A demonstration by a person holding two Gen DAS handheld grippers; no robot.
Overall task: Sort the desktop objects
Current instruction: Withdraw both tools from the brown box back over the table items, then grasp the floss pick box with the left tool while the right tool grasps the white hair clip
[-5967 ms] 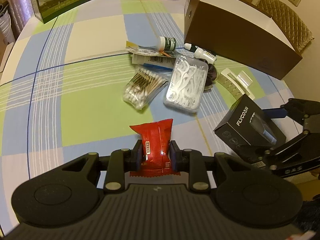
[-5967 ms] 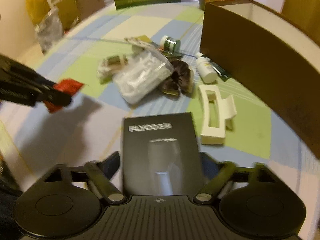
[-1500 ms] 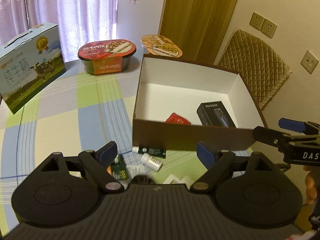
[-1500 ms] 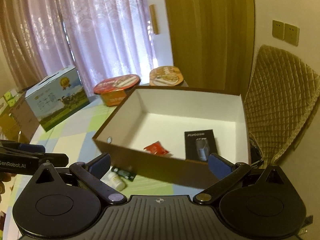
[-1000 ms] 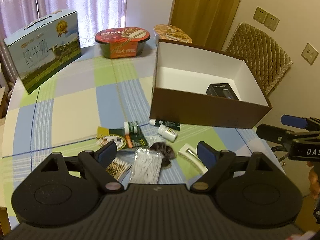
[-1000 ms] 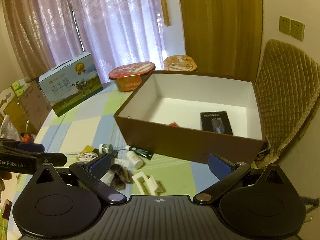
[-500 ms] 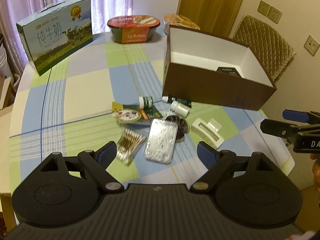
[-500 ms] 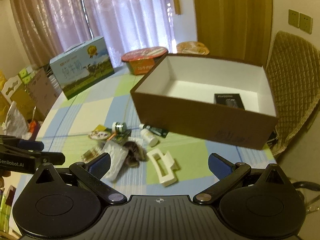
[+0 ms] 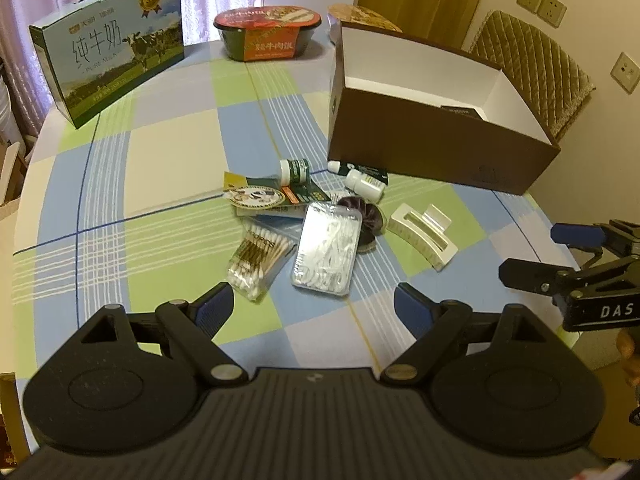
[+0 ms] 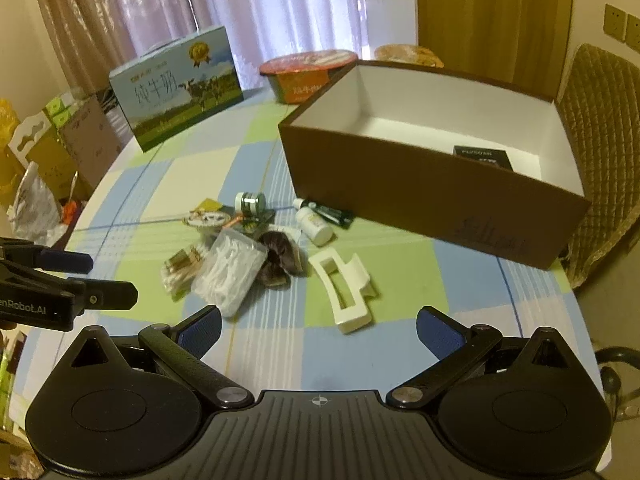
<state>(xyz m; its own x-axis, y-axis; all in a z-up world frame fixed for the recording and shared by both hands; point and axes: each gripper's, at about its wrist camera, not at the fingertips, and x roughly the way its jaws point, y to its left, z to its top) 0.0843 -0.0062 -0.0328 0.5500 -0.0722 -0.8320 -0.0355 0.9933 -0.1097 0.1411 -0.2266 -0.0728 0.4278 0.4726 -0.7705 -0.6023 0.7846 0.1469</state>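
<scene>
Clutter lay at mid-frame on the checked blue-and-green tablecloth (image 9: 168,168): one clear plastic case of white floss picks (image 9: 327,249), one clear packet of cotton swabs (image 9: 260,261), one white plastic hair claw (image 9: 422,235), one dark fabric scrunchie (image 9: 366,216), two small white bottles (image 9: 365,184), one green-labelled jar (image 9: 294,171). One open brown cardboard box with white lining (image 9: 436,148), upper right, held one black carton (image 10: 482,157). One milk carton case (image 9: 108,64) and one red-lidded meal bowl (image 9: 267,33) stood behind. Left gripper (image 9: 310,306) and right gripper (image 10: 318,328) hung above the table, jaws spread wide, both empty.
</scene>
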